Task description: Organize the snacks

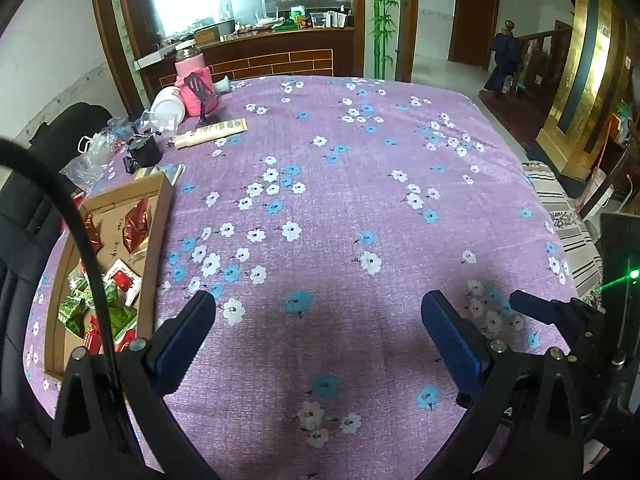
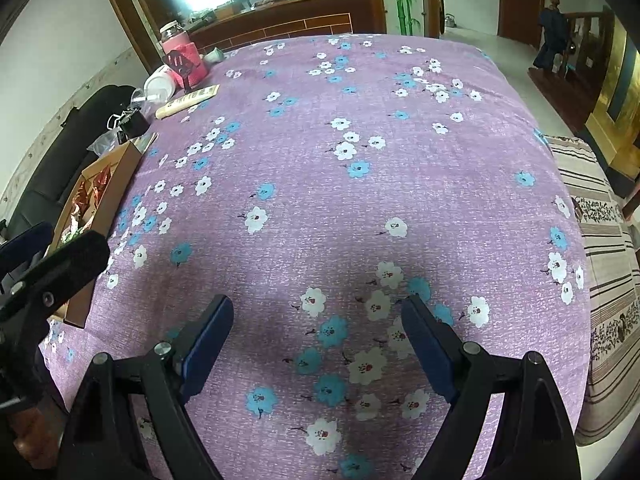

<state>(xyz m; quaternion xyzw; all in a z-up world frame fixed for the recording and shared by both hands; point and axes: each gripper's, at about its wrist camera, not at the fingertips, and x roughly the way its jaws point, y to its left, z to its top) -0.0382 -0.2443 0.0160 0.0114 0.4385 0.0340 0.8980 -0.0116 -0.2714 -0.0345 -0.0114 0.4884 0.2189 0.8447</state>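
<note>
Snacks look all boxed: red and green packets sit in the cardboard box at the desk's left edge, none loose on the purple cloth that I can see. Probably near done. Left gripper: jaws wide apart, empty, box just to its left. Right gripper: also spread wide, empty, box well off left.
</note>
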